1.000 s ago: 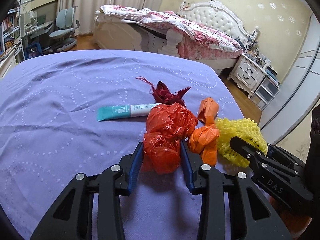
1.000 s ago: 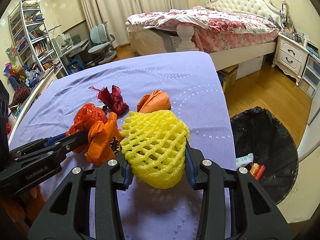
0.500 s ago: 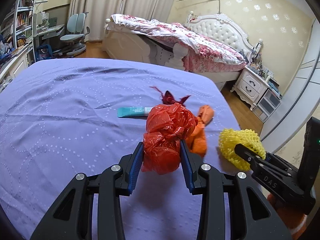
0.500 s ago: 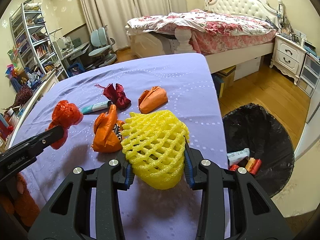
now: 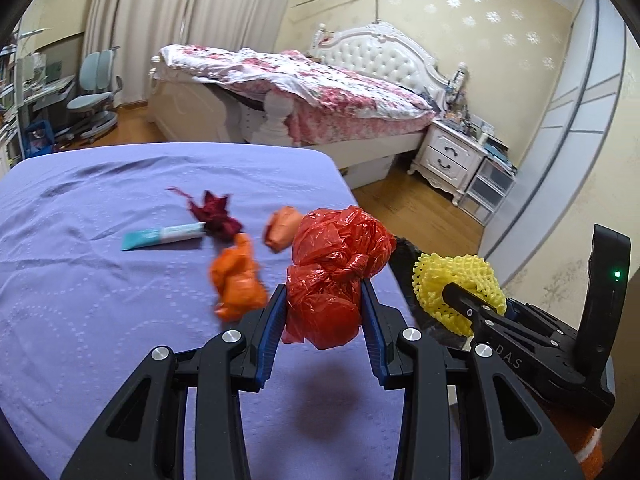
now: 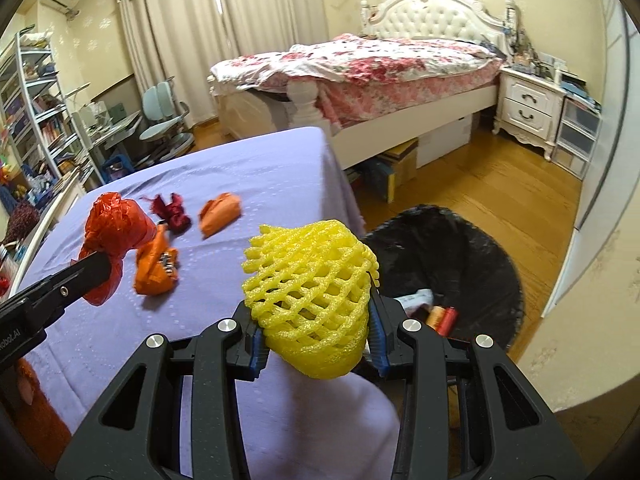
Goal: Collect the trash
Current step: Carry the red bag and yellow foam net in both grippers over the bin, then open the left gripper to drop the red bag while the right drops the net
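Left gripper (image 5: 323, 312) clenches red plastic bag (image 5: 338, 268); right gripper (image 6: 314, 334) clenches yellow foam net (image 6: 310, 292). Early release risks missing the trash bin (image 6: 472, 248).

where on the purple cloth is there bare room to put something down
The purple cloth is bare along its whole left side, left of the teal tube, and across the near strip below the orange bag. The far end toward the bed is bare too. It is crowded mid-right: dark red scrap, tube and two orange bags close together.
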